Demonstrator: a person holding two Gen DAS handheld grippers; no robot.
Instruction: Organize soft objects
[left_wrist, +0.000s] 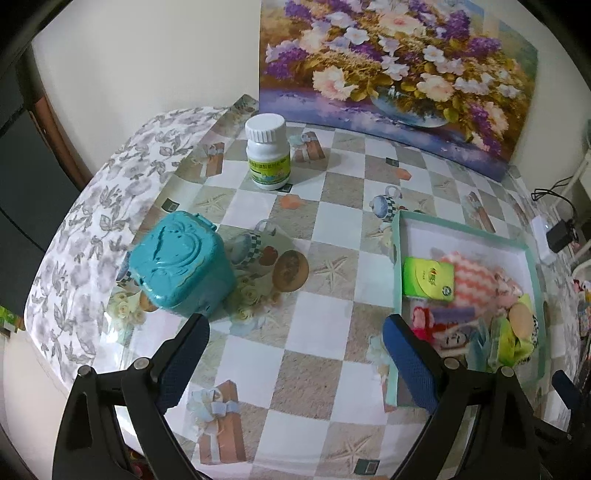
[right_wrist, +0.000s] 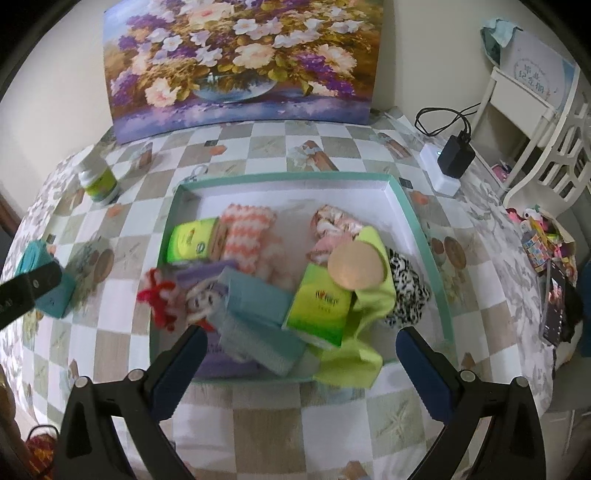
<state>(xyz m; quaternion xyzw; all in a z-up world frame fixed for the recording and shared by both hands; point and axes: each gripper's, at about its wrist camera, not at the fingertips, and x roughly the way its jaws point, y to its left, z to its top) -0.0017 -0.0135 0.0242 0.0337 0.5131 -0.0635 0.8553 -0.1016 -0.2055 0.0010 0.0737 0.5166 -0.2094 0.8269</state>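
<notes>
Nearest the lens: right gripper (right_wrist: 297, 345), fingers spread wide, holding nothing, poised over near edge of teal-rimmed box (right_wrist: 421, 229). Inside: two green tissue packs (right_wrist: 319, 308), coral zigzag cloth (right_wrist: 247, 236), red-haired doll (right_wrist: 177, 295), pale blue sponge (right_wrist: 258, 317), lime cloth (right_wrist: 369, 295), round tan puff (right_wrist: 356, 266), black-and-white fabric (right_wrist: 408, 291). Left gripper (left_wrist: 295, 332) likewise agape and empty above checked tablecloth (left_wrist: 314, 229). Seen clearly only from left wrist: closed teal tub (left_wrist: 181, 266), white bottle (left_wrist: 267, 155). Only from right wrist: black charger (right_wrist: 456, 155).
</notes>
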